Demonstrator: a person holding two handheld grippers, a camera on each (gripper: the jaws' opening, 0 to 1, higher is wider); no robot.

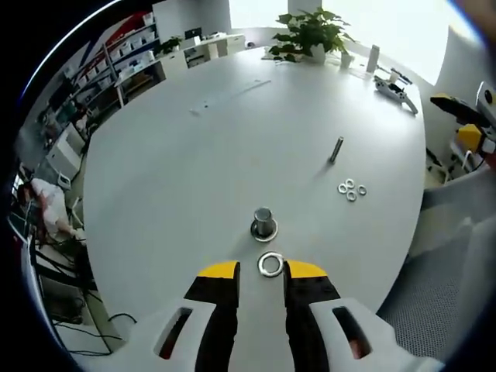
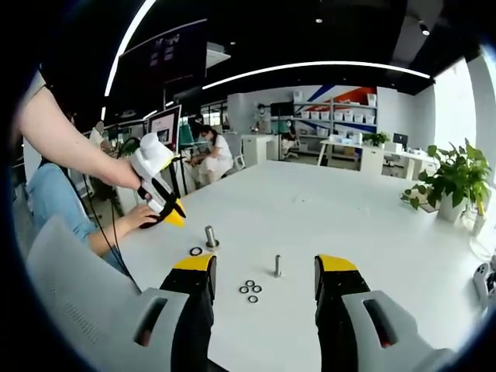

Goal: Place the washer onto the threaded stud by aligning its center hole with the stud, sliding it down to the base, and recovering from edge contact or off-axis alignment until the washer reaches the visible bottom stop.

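A short threaded stud (image 1: 263,222) stands upright on its round base on the white table (image 1: 178,170). A steel washer (image 1: 270,264) lies flat on the table just in front of the stud. My left gripper (image 1: 263,270) is open, and the washer shows in the gap between its yellow tips, ungripped. In the right gripper view the left gripper (image 2: 172,214), held by a person's hand, hovers over the washer (image 2: 195,251) and the stud (image 2: 210,236). My right gripper (image 2: 266,263) is open and empty, back from the stud.
A second bolt (image 1: 335,149) stands further out, with several small washers (image 1: 351,189) beside it; both show in the right gripper view, bolt (image 2: 277,266) and washers (image 2: 249,290). A potted plant (image 1: 310,35) and a tool (image 1: 395,89) sit at the far edge.
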